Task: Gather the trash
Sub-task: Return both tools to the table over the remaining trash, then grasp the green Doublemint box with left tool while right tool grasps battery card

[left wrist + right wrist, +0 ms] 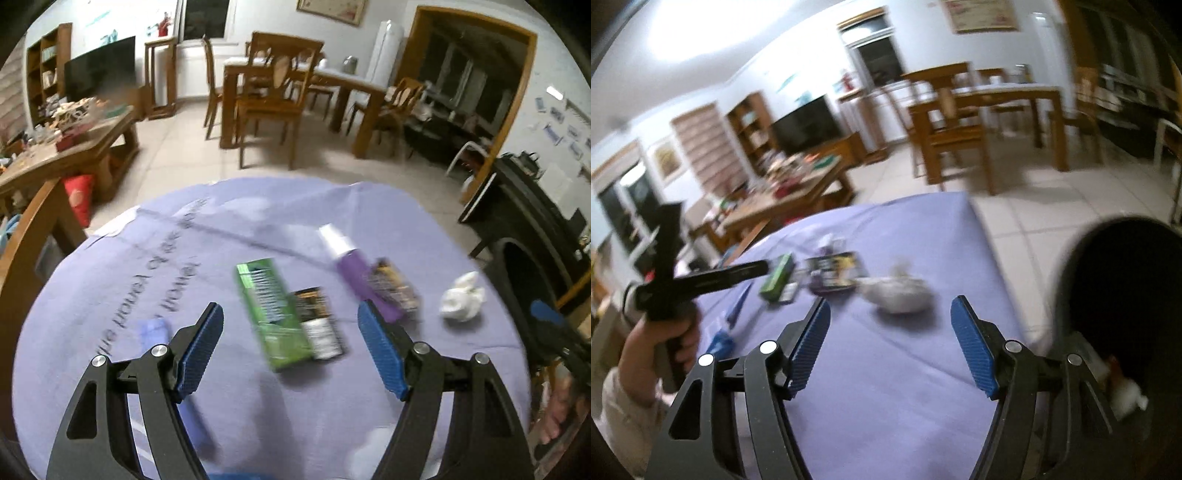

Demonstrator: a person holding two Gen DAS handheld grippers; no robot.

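on the lavender cloth (110,332) covering the table, the trash lies in a loose row: a green carton (273,314) with a small dark box (319,325) touching its side, a purple bottle (354,273) with a white cap, a patterned packet (395,288) against it, and, off to the right, a crumpled white tissue (461,301). a blue strip lies near the left edge, too blurred to identify.

the left gripper (291,350) hangs above the carton with its jaws spread wide and nothing between the pads. the right gripper (890,343) is likewise parted and empty, aimed at the tissue (897,295), with a black bin (1126,295) just beside it at the table's right edge; something white already lies inside.

the tissue looks nearly weightless and soft; it should crush under the pads, so a pinch through the middle of the wad seems safest. the carton is probably light, stiff card, likely hollow, best taken across its narrow width near the middle so it does not swing. the bottle looks smooth and round, apt to roll or slip; gripping the body rather than the cap seems wiser.
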